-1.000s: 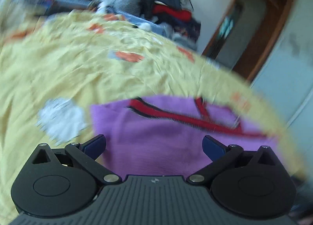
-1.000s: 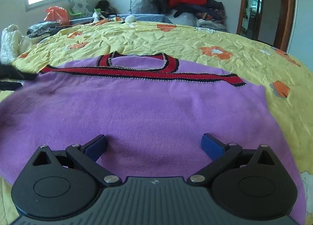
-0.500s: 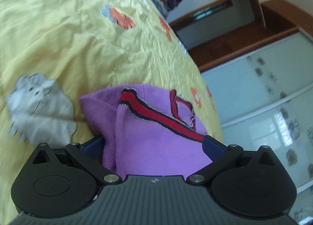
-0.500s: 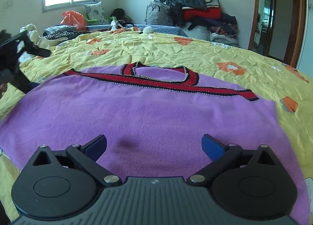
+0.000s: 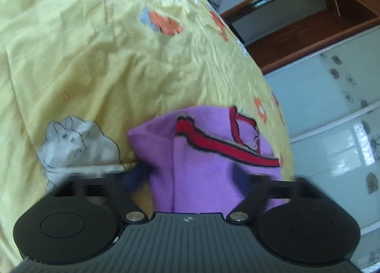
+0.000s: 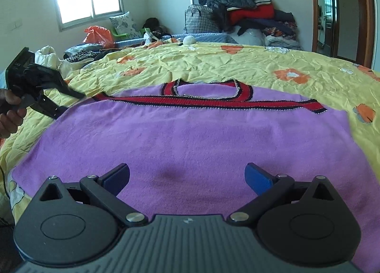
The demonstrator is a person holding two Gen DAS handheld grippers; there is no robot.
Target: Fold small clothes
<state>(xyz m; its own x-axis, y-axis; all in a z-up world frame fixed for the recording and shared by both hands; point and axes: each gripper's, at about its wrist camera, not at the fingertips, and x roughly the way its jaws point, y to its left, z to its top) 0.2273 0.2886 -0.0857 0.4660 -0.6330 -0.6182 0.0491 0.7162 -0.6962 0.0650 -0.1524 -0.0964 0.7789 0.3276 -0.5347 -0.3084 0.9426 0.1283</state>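
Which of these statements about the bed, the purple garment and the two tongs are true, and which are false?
1. The purple sweater lies spread on a yellow bedsheet. True.
2. The sweater's trim is green. False: it is red with dark edging.
3. The right tongs are clamped on the sweater. False: they stand open above it.
4. The left tongs are at the sweater's shoulder corner. True; they have just been closing a little.
5. A pile of clothes sits against the far wall. True.

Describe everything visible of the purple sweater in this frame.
The purple sweater is a soft knit with red, dark-edged trim at the neckline and shoulders. It lies spread flat on the yellow bedspread. The left gripper straddles its sleeve edge, jaws just closing, not yet clamped. The right gripper hovers open over its hem.
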